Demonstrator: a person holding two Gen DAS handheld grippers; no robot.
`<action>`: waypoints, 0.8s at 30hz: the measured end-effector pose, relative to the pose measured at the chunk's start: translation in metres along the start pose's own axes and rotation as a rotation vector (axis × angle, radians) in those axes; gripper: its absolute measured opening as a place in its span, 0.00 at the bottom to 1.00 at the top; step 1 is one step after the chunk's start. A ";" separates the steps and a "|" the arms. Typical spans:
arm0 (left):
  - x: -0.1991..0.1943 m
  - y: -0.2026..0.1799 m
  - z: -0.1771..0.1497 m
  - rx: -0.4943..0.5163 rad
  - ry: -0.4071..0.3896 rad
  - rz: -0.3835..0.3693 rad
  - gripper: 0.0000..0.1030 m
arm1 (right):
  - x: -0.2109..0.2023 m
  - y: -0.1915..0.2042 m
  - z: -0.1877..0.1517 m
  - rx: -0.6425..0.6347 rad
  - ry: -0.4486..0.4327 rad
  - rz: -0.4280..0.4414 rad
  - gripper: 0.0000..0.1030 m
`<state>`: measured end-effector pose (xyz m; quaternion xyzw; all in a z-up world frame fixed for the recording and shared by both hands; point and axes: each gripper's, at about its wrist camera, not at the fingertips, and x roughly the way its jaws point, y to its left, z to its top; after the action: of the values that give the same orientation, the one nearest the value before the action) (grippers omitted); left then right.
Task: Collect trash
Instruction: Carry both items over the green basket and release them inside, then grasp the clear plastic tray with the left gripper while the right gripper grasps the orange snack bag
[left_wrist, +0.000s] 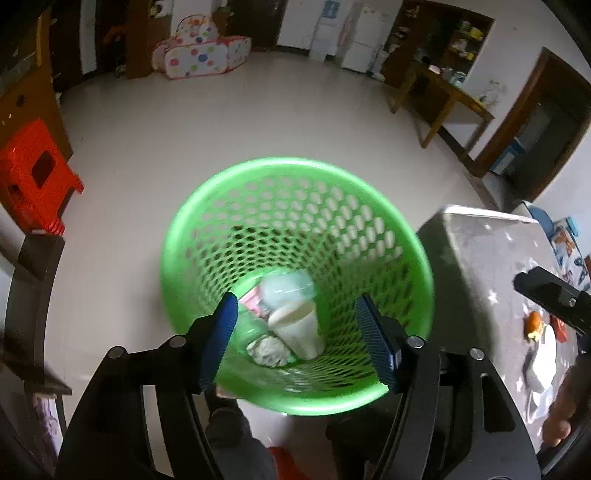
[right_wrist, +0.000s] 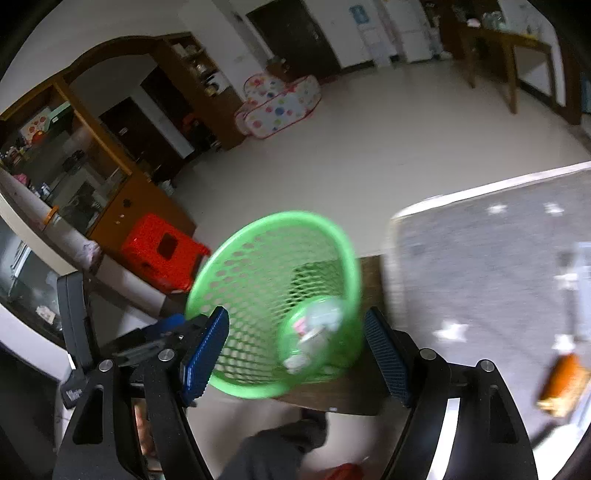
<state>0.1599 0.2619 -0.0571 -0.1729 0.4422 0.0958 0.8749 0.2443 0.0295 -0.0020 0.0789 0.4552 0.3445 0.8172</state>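
Observation:
A green mesh waste basket (left_wrist: 192, 236) stands on the floor beside a grey table; it also shows in the right wrist view (right_wrist: 347, 258). Inside lie a white paper cup (left_wrist: 301, 330), a clear plastic lid or cup (left_wrist: 286, 286), crumpled paper (left_wrist: 269, 350) and a pink scrap. My left gripper (left_wrist: 297, 341) is open and empty, directly above the basket's mouth. My right gripper (right_wrist: 295, 354) is open and empty, above the basket's near rim. An orange-brown item (right_wrist: 563, 380) and white wrappers (left_wrist: 541, 360) lie on the table.
The grey star-patterned table (left_wrist: 476, 266) is at the right, also in the right wrist view (right_wrist: 480, 258). A red plastic stool (left_wrist: 33, 173) stands at the left. A wooden table (left_wrist: 450, 96) and a polka-dot play tent (left_wrist: 203, 51) are far across the floor.

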 end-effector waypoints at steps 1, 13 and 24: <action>-0.001 -0.009 0.000 0.014 -0.001 -0.011 0.64 | -0.009 -0.006 0.000 0.000 -0.011 -0.015 0.71; 0.007 -0.113 -0.006 0.160 0.040 -0.128 0.64 | -0.134 -0.129 -0.032 0.077 -0.138 -0.355 0.71; 0.018 -0.224 -0.003 0.300 0.069 -0.207 0.70 | -0.190 -0.248 -0.064 0.285 -0.160 -0.607 0.74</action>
<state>0.2403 0.0543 -0.0248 -0.0883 0.4610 -0.0675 0.8804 0.2489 -0.2891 -0.0177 0.0802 0.4358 0.0115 0.8964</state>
